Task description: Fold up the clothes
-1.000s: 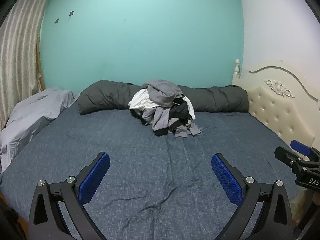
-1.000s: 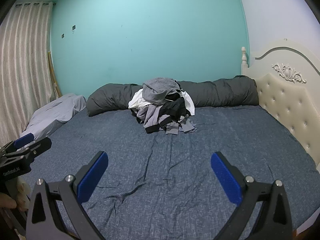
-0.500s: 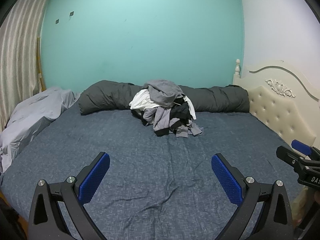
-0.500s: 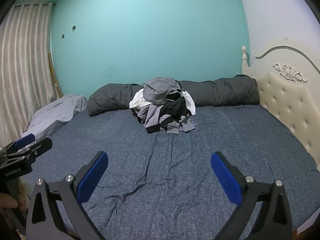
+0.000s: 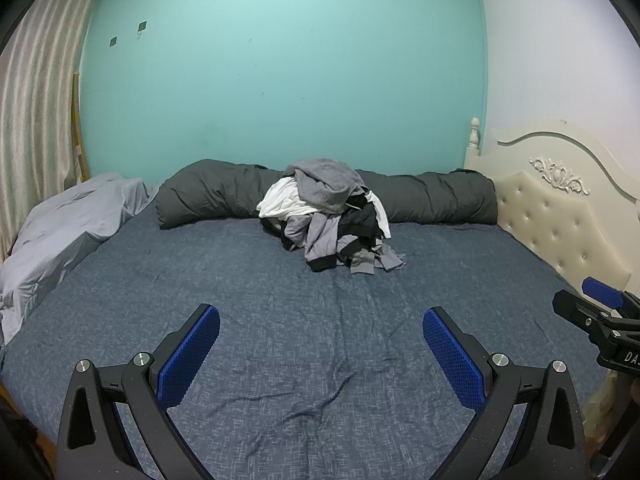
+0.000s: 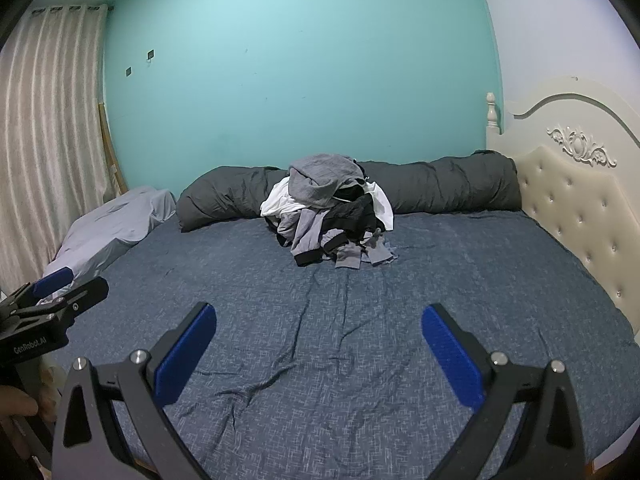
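Right gripper spread wide, clothes pile (unfolded) well beyond, blue bed

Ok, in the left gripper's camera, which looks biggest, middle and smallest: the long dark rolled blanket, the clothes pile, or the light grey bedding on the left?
As they look in the left wrist view:
1. Dark rolled blanket, the longest.
2. Light grey bedding; it is nearer the camera, so it may only look this big.
3. Clothes pile, smallest.

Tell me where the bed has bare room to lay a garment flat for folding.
The widest free patch is the blue sheet between both open grippers and the clothes pile. More bare sheet runs right of the pile toward the cream headboard. Crowded: the far edge, with the rolled dark duvet, and the left side, with grey bedding.
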Tool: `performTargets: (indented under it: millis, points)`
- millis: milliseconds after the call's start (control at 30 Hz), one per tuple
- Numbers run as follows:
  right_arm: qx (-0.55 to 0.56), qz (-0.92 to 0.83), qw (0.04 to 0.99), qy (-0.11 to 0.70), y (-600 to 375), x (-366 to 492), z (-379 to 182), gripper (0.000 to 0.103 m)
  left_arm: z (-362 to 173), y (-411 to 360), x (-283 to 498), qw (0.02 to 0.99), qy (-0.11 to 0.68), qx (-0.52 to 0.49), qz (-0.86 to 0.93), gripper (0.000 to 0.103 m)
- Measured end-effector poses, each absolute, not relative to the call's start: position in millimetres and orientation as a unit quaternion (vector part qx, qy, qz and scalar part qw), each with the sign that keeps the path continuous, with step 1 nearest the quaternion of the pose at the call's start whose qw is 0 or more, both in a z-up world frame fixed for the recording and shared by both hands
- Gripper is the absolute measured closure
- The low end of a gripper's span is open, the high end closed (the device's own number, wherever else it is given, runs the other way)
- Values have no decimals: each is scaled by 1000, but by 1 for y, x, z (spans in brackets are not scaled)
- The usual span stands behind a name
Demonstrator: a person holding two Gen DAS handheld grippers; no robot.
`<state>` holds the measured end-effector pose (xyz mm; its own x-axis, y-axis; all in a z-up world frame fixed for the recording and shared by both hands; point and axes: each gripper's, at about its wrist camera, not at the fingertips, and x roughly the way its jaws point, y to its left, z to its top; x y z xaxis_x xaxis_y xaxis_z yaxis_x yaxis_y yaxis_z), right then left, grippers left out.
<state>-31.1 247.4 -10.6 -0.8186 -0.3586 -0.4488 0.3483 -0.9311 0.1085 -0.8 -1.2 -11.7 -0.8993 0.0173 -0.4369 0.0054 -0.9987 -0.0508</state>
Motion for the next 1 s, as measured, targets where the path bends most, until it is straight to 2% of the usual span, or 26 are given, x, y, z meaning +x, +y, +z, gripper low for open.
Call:
performTargets:
  millis: [1000]
  points:
    - [240, -952, 190, -13, 252, -33, -9, 0, -4, -2, -2, 4, -26, -229, 973, 0]
